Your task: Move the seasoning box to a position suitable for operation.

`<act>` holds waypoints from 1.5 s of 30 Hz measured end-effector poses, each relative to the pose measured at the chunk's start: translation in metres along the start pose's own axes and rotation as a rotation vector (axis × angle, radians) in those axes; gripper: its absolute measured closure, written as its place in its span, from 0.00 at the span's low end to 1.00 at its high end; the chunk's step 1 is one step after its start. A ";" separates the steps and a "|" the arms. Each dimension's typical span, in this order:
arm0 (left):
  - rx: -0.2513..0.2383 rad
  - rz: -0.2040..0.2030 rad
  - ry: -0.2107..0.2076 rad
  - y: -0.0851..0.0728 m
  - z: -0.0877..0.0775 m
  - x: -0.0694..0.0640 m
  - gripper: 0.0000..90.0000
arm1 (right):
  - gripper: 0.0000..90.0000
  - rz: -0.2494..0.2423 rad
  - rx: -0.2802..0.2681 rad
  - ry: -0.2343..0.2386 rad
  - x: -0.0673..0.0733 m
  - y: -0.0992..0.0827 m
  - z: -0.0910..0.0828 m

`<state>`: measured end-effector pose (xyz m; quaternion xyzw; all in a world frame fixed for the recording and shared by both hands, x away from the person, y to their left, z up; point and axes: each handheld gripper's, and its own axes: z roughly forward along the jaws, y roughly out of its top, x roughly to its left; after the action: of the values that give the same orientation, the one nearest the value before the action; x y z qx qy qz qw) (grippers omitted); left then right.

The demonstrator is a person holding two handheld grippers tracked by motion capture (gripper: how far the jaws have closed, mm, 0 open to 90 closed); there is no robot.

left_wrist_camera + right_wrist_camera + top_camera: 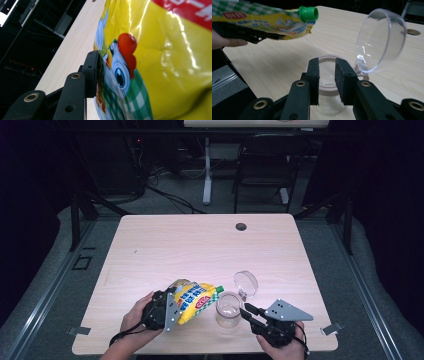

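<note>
A yellow pouch (192, 301) with a cartoon chicken (120, 65) and a green screw cap (219, 289) hangs tilted, cap toward a clear jar (228, 310). My left gripper (172, 307) is shut on the pouch; one pad (93, 72) presses its side and the other is hidden behind it. The jar stands near the table's front edge with its hinged clear lid (246, 283) swung back. In the right gripper view the cap (308, 13) hovers above and left of the jar's rim (327, 75). My right gripper (247, 312) stands open just right of the jar, nothing between its jaws (327, 63).
The light wooden table (200, 245) has a round cable hole (241, 226) near its far edge. Beyond it stand a dark chair (265, 165) and a white desk leg (207, 175). A hand (227, 41) holds the left gripper.
</note>
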<state>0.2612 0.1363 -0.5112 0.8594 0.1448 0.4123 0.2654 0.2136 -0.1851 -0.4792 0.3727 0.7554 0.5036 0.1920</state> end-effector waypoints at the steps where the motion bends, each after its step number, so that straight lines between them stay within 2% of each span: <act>1: 0.003 0.004 0.002 0.000 0.001 -0.001 0.69 | 0.82 0.002 0.003 0.004 0.000 0.001 0.003; 6: 0.022 0.035 0.010 0.000 0.006 -0.006 0.69 | 0.82 0.003 0.006 0.020 -0.001 0.004 0.016; 13: 0.037 0.051 0.022 0.002 0.010 -0.011 0.69 | 0.82 -0.009 0.036 0.029 -0.006 0.007 0.030; 18: 0.053 0.071 0.036 0.001 0.010 -0.010 0.69 | 0.81 0.006 0.017 0.031 -0.007 0.002 0.031; 25: 0.080 0.148 0.071 0.007 0.008 -0.010 0.69 | 0.80 -0.022 0.018 0.034 -0.002 -0.005 0.033; 27: 0.075 0.144 0.074 0.008 0.008 -0.011 0.69 | 0.80 -0.029 0.015 0.033 0.000 -0.006 0.033; 35: 0.088 0.197 0.095 0.013 0.007 -0.013 0.69 | 0.80 -0.048 0.008 0.036 0.005 -0.009 0.034; 45: 0.108 0.236 0.111 0.016 0.006 -0.012 0.69 | 0.78 -0.055 0.001 0.041 0.009 -0.011 0.036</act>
<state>0.2587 0.1156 -0.5123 0.8594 0.0790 0.4792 0.1600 0.2281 -0.1581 -0.5033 0.3414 0.7695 0.5052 0.1900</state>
